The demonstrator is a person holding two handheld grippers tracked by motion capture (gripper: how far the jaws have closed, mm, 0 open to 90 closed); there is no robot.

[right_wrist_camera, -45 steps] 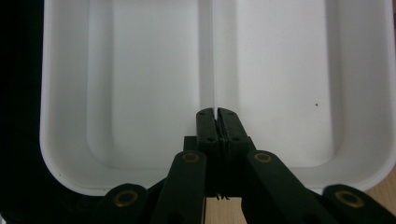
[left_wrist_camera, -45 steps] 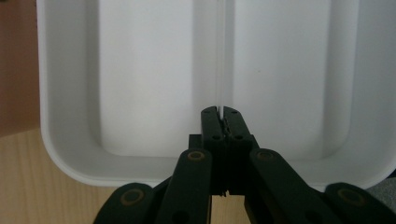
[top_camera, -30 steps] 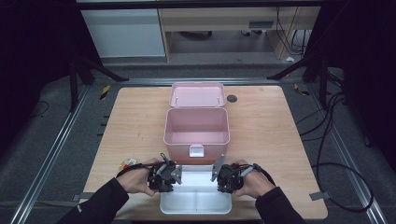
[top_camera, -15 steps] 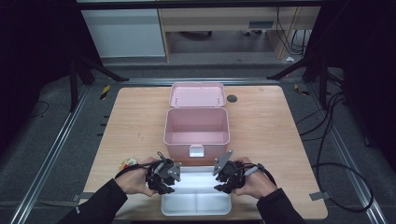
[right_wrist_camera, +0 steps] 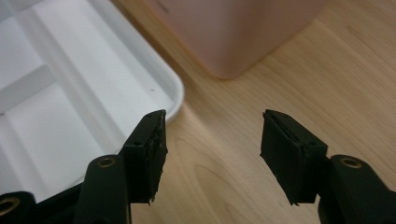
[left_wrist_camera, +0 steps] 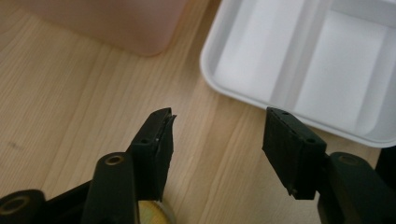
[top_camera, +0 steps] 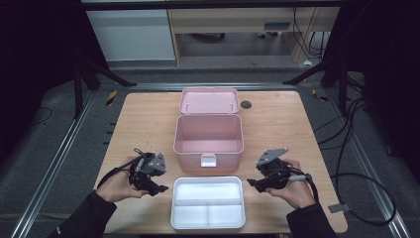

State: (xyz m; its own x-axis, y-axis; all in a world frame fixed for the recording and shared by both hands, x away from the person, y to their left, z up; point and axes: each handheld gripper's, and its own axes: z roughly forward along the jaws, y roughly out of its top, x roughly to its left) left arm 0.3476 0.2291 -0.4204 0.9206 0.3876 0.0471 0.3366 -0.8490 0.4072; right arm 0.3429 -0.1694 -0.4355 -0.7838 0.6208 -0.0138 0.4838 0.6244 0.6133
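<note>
The white tray (top_camera: 208,202) lies flat at 6 o'clock on the table (top_camera: 143,124), just clear of the open pink box (top_camera: 208,140) at the centre. The left gripper (top_camera: 161,189) sits at the tray's 9 o'clock and the right gripper (top_camera: 251,183) at its 3; both jaws have just been opening and stand spread with nothing between them. To finish the release well, I'd draw both hands straight outward and level, so no jaw catches the rim. The tray is shallow, round-cornered, in three empty compartments

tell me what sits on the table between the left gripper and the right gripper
The white divided tray lies between the left gripper and the right gripper, touching neither; the high view shows it.
</note>
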